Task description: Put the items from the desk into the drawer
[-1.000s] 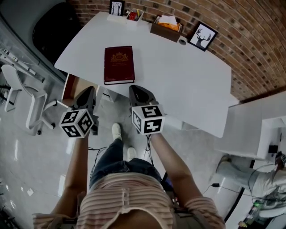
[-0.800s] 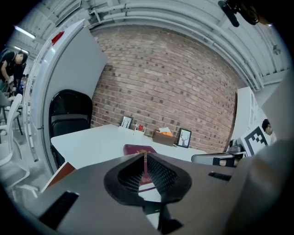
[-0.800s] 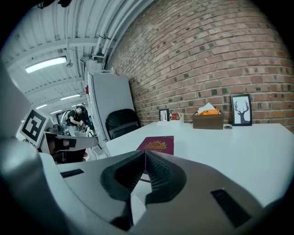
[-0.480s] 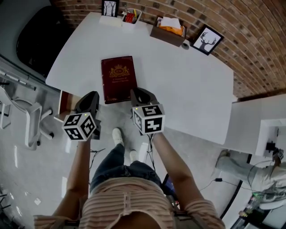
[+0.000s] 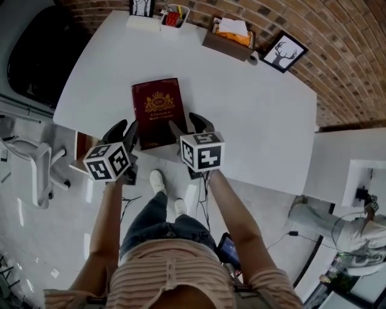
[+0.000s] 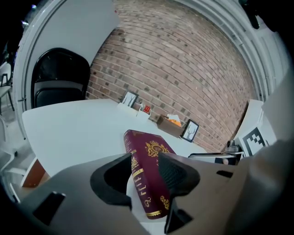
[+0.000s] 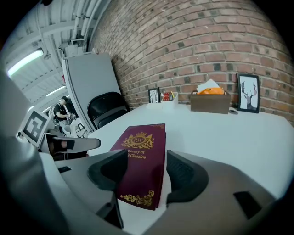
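A dark red hardback book with gold print lies flat near the front edge of the white desk. My left gripper is open at the book's near left corner. In the left gripper view the book's spine shows between the spread jaws of that gripper. My right gripper is open at the book's near right corner. In the right gripper view the book's cover lies between the jaws of that gripper. Neither gripper holds anything.
Along the desk's far edge by the brick wall stand a small picture frame, a pen holder, a brown tissue box, a tape roll and a deer picture. A brown wooden opening shows under the desk's left side. A white chair stands left.
Both grippers have moved forward from below the desk's front edge up to the book's near corners. The book now sits between each gripper's jaws.
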Demonstrator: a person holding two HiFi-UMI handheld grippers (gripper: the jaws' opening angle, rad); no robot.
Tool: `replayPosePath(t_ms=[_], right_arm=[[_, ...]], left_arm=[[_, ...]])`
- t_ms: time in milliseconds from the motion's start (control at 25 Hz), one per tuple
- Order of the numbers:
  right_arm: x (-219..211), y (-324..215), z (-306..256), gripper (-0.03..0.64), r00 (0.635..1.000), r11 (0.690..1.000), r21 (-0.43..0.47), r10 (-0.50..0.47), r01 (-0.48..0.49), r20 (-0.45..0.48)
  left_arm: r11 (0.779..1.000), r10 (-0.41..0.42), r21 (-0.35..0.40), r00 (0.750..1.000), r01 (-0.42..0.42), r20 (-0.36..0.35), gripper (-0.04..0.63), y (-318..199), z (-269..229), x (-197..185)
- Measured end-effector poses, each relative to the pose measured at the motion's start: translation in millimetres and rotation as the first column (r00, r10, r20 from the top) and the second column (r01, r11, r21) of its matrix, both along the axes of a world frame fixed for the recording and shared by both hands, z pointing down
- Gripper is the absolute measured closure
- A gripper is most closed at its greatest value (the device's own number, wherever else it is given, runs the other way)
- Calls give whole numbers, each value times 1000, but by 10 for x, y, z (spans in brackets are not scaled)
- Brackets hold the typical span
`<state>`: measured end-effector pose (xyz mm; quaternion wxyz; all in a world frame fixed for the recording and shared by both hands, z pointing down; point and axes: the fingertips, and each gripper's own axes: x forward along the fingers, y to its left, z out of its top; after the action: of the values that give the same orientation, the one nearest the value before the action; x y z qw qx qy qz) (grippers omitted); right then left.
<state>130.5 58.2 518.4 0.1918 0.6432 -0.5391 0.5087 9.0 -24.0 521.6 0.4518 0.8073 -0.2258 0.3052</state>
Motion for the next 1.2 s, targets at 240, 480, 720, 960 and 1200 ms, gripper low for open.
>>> replayPosePath(t_ms=[240,480,720,960,1200], right_arm=[[55,1,248,347,998,996,-86,24,-19,59],[31,3,437,344,993,990,-140,11,6,120],[-3,-15,503,345,987,988,-151,-6,30,158],[-74,-57,497,371,985,986,-152,-50,75,165],[-85,-85,430,377,992,988,-140,-54,70,118]], left_arm=[[992,-15,-125,999,19,38,393,42,279,75],[973,-10,-228,999,22,52,393,142,438,160],[964,-23,-263,998,38,62,393,184,493,196],[963,-25,-265,997,43,69,393,175,498,177],[969,-24,-243,998,38,60,393,149,464,143]])
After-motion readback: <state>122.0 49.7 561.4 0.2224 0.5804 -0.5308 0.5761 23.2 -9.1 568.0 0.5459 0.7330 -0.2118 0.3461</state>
